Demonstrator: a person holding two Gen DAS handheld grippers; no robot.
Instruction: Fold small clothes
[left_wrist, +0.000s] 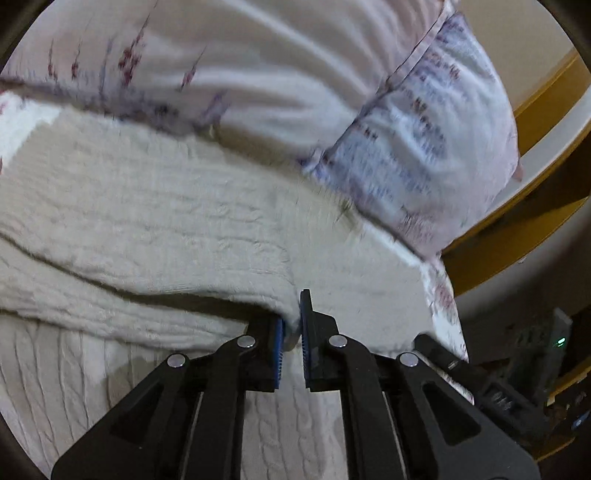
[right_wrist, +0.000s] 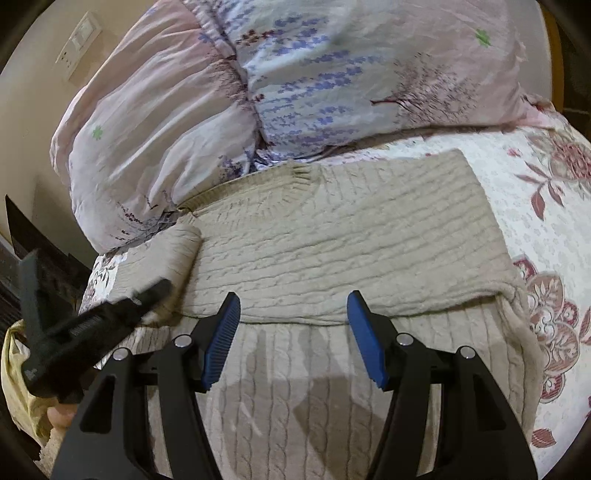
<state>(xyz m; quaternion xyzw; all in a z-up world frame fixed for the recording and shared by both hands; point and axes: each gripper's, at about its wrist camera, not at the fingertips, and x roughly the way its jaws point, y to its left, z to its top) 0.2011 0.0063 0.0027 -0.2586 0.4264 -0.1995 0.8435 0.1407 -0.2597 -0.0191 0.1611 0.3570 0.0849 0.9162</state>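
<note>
Beige cable-knit sweater (right_wrist: 332, 236), partly folded, left claw (left_wrist: 293, 332) pinching edge

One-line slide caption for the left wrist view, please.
Left gripper pinches a folded edge of the beige cable-knit sweater between its blue-padded fingers, beside a floral pillow on the bed.

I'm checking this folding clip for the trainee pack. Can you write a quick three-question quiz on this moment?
1. True or false: the left gripper is shut on an edge of the beige knit sweater.
2. The right gripper is: A) clamped on the sweater, B) open above it, C) holding the floral quilt.
3. What patterned thing lies under the sweater?

Key: 1 true. 2 B; its jaws stand apart with nothing between them. 3 The flowered bedsheet.
</note>
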